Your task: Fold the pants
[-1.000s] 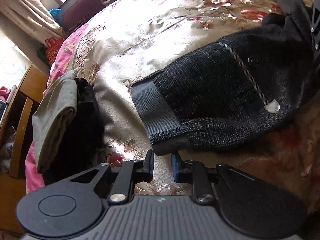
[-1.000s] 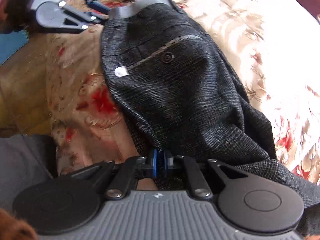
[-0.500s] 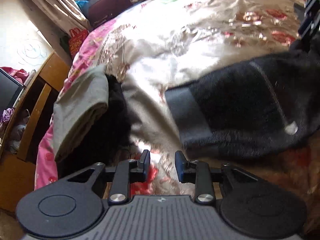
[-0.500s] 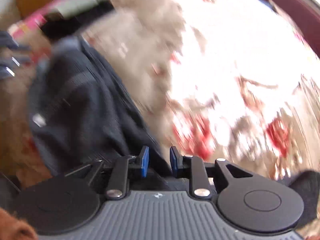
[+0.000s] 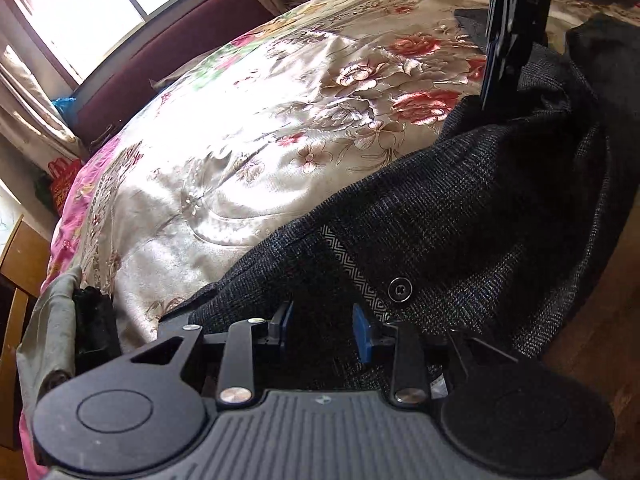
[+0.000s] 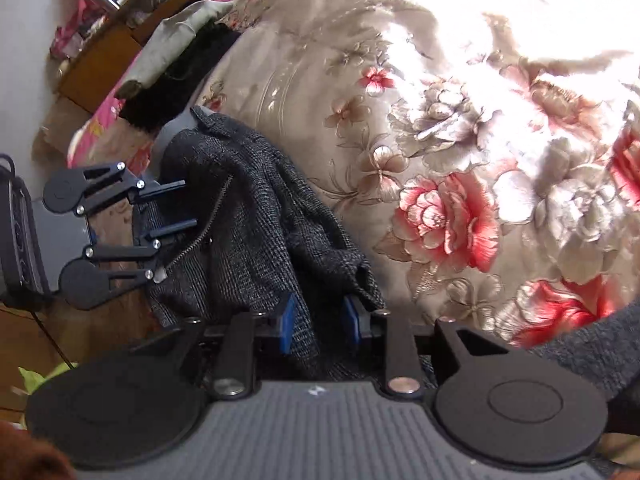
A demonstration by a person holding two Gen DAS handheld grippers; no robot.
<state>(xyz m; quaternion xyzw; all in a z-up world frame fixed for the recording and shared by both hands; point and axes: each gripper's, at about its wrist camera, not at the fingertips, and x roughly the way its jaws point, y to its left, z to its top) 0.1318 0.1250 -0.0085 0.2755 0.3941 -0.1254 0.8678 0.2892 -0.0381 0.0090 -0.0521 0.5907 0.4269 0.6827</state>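
Dark grey woven pants [image 5: 460,232] lie bunched on the near edge of a floral satin bedspread [image 5: 248,152]. A back pocket with a button [image 5: 400,289] faces my left gripper [image 5: 322,330], which is open with the waist cloth between its jaws. In the right wrist view the pants [image 6: 256,216] run from the left gripper [image 6: 182,204] to my right gripper [image 6: 318,320], which is open with a fold of the fabric between its blue pads. The right gripper [image 5: 506,40] also shows standing on the pants in the left wrist view.
A folded grey-green garment on a black one [image 5: 60,332] lies at the bed's left edge; it also shows in the right wrist view [image 6: 176,52]. A wooden cabinet [image 6: 100,56] stands beside the bed. A window and dark headboard [image 5: 132,64] are beyond.
The right gripper let go of the pants and opened, then both grippers swung and came down over the cloth. The pants are now bunched and more crumpled than before.
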